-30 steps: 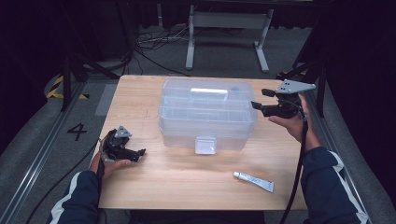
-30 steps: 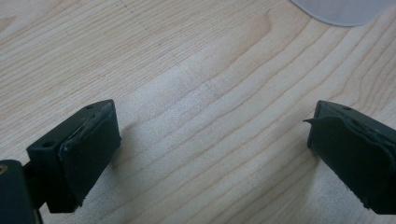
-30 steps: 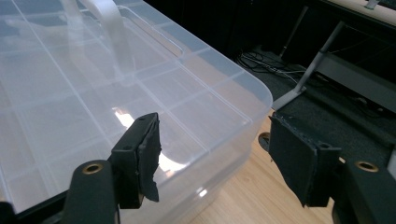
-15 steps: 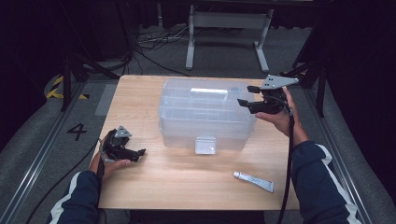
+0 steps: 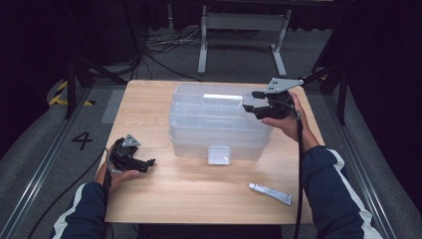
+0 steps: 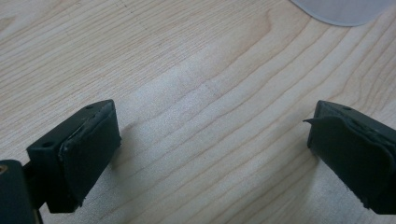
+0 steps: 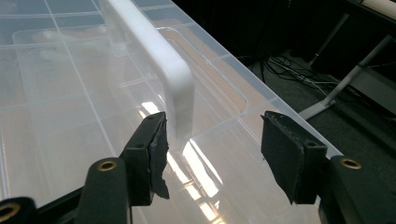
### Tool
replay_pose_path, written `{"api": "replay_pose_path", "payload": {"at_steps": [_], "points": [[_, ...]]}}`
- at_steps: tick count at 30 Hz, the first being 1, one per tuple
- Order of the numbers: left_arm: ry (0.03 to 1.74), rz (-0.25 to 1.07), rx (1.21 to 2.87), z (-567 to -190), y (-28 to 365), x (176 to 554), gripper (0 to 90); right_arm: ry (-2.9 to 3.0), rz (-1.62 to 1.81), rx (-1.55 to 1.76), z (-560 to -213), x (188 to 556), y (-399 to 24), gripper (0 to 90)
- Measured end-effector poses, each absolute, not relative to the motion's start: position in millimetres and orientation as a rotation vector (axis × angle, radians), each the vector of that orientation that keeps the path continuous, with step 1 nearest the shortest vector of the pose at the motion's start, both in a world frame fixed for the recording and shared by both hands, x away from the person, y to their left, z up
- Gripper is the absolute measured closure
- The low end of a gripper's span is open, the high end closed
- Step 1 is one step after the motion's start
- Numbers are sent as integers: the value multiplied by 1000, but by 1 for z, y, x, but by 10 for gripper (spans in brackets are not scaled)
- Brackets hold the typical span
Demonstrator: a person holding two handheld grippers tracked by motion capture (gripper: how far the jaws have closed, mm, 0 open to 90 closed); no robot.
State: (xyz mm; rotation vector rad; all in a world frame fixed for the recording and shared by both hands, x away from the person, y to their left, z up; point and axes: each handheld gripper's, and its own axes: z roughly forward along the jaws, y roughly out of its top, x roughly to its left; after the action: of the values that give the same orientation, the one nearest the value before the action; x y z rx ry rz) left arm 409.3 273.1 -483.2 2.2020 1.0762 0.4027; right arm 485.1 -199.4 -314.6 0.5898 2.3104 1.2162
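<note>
A clear plastic storage box [image 5: 219, 124] with a white handle [image 5: 215, 98] on its lid stands in the middle of the wooden table [image 5: 154, 194]. My right gripper [image 5: 250, 101] hovers over the lid's right end, open; its jaws have just been closing, with nothing pressed between them. In the right gripper view the white handle [image 7: 159, 60] ends just ahead of the left jaw, above the lid [image 7: 56, 107]. My left gripper [image 5: 144, 163] rests low at the table's left, open, its pads [image 6: 88, 154] wide apart over bare wood.
A small white tube [image 5: 270, 193] lies on the table near the front right. The box has a clear front latch [image 5: 219, 154]. A corner of the box [image 6: 341, 9] shows in the left gripper view. Dark floor, cables and a metal stand lie beyond the table.
My right gripper has moved left from beside the box's right end to over the lid, near the handle. The left gripper has stayed put.
</note>
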Motion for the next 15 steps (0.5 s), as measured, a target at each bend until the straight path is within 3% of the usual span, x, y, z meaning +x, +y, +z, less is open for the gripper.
{"api": "replay_pose_path", "payload": {"at_steps": [15], "points": [[1076,403,2202,-483,273,409,27,2370,1187,534,-308,492,-185,551]]}}
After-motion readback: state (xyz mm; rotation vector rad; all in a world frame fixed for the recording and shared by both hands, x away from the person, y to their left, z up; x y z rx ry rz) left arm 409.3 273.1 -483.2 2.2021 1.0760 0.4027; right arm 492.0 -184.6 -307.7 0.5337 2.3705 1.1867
